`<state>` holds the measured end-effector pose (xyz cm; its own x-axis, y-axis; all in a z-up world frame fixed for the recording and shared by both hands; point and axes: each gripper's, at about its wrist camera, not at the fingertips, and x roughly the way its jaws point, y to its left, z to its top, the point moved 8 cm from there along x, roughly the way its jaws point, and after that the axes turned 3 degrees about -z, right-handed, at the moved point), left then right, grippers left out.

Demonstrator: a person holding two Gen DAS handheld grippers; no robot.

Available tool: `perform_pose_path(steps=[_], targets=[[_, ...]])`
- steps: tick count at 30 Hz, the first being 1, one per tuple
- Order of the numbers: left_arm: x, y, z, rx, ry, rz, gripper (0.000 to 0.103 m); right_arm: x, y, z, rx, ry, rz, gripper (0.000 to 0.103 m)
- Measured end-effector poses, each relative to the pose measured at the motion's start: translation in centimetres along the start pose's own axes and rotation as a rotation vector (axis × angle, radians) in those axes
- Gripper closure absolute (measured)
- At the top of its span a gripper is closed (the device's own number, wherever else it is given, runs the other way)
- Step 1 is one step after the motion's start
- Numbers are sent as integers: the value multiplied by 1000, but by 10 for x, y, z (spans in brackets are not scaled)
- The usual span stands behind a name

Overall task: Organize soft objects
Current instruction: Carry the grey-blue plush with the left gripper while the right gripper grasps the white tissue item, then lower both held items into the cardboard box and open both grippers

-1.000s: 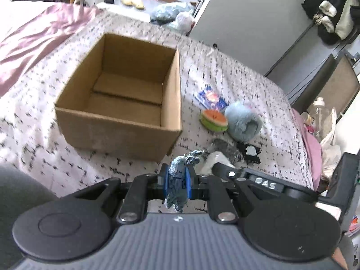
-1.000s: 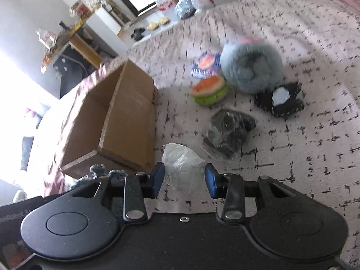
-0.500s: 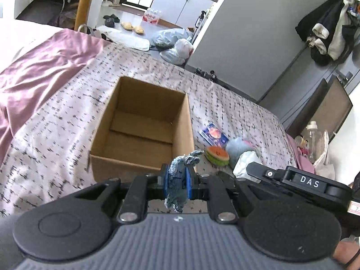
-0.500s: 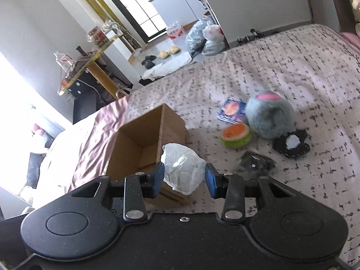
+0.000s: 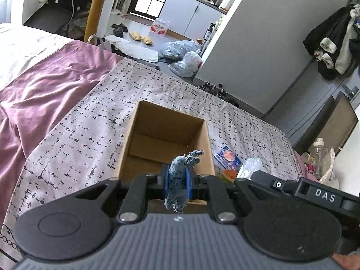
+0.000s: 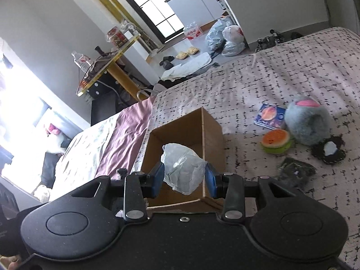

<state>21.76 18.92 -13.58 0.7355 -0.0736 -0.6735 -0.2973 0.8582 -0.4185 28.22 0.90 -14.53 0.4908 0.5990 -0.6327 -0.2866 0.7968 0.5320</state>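
An open cardboard box (image 5: 166, 135) stands empty on the patterned bedspread; it also shows in the right wrist view (image 6: 186, 132). My left gripper (image 5: 177, 183) is shut on a blue-grey fuzzy cloth (image 5: 180, 180), held above the box's near edge. My right gripper (image 6: 183, 176) is shut on a crumpled white plastic-wrapped bundle (image 6: 183, 167), held over the box's near side. On the bed to the right lie a grey plush ball (image 6: 307, 123), a watermelon-slice toy (image 6: 276, 140), a black pouch (image 6: 328, 150) and a dark wrapped item (image 6: 294, 172).
A blue picture card (image 6: 270, 115) lies behind the toys. A purple sheet (image 5: 45, 90) covers the bed's left part. Bags (image 5: 182, 58) and slippers (image 5: 141, 39) lie on the floor beyond the bed. A bottle (image 5: 319, 150) stands by the bed's right side.
Both grippers have risen from the bedspread with their loads and now hang high over the box's near edge. The white bundle left the bed in the right gripper.
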Motion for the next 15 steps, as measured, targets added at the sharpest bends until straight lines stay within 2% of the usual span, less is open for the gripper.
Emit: perform_pose_path(steps=[15], targets=[[54, 32, 3, -42, 84, 64, 89, 51, 15, -16, -39, 94, -32, 64]])
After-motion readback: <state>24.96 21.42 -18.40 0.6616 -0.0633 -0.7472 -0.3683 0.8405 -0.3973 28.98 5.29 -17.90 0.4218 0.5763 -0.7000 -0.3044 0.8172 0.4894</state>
